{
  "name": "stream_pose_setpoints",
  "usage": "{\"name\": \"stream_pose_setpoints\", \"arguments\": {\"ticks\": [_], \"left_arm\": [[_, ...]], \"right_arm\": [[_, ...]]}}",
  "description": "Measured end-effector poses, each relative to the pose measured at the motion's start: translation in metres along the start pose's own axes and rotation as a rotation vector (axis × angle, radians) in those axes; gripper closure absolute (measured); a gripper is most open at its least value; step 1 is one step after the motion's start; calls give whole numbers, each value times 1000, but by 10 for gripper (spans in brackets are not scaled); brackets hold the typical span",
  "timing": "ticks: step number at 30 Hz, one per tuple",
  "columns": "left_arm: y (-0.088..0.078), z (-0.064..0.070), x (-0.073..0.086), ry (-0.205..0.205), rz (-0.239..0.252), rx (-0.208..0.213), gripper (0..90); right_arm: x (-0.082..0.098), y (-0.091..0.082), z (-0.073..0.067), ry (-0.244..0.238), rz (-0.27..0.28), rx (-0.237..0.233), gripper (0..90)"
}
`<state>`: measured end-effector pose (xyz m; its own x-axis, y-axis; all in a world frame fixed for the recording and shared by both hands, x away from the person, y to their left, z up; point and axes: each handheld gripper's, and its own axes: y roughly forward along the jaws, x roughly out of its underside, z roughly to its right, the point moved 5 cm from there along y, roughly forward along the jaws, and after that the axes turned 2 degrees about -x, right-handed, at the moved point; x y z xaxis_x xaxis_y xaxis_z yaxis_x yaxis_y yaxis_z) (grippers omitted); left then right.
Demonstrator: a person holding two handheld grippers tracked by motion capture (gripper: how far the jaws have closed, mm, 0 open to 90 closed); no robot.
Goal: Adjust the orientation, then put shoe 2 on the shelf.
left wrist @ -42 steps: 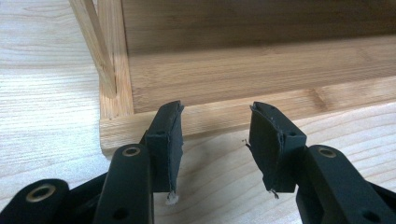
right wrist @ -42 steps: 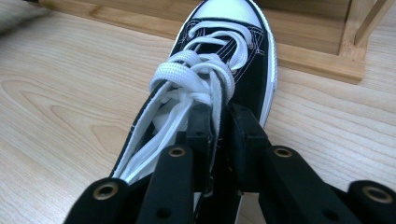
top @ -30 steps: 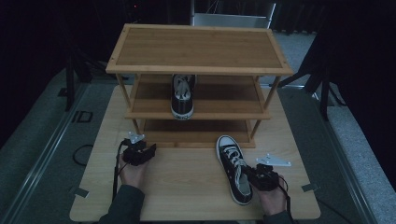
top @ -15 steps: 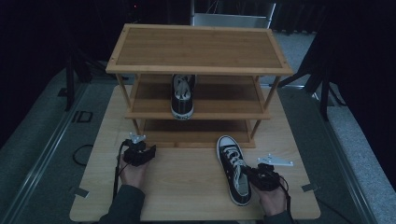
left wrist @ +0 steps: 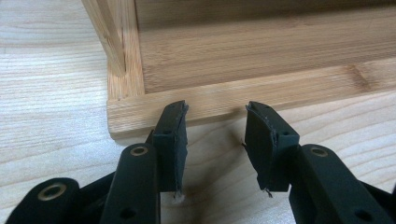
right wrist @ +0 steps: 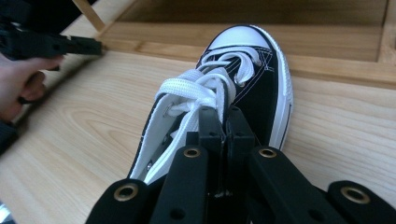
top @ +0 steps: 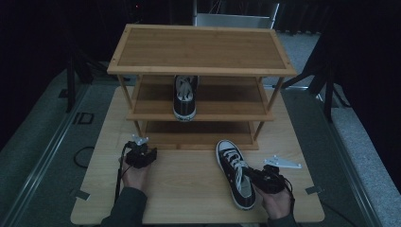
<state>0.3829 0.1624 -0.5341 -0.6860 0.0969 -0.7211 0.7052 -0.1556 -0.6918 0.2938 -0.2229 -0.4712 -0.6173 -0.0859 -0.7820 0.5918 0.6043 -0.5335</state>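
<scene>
A black sneaker with white laces (top: 235, 171) lies on the wooden table, toe toward the shoe rack (top: 203, 47). My right gripper (top: 259, 177) is shut on the edge of its upper near the heel; in the right gripper view the jaws (right wrist: 226, 112) pinch the sneaker (right wrist: 252, 65) beside the laces. A matching sneaker (top: 185, 97) sits on the rack's middle shelf. My left gripper (top: 142, 153) rests low at the rack's front left corner. It is open, its jaws (left wrist: 217, 109) have just been closing, and nothing is between them.
The rack's bottom shelf (left wrist: 261, 56) and its left post (left wrist: 114, 42) stand directly ahead of the left gripper. A small white bracket (top: 282, 163) lies on the table at the right. The table's front edge (top: 198, 221) is close to both hands.
</scene>
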Motion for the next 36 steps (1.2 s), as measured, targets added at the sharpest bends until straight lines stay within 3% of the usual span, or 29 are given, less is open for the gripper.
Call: {"name": "stream_pose_setpoints", "arguments": {"ticks": [18, 36], "left_arm": [[1, -1, -1, -9, 4, 9, 577], [1, 0, 1, -24, -5, 21, 550]], "right_arm": [[-22, -22, -26, -35, 89, -86, 883], [-44, -48, -48, -46, 133, -164, 882]]}}
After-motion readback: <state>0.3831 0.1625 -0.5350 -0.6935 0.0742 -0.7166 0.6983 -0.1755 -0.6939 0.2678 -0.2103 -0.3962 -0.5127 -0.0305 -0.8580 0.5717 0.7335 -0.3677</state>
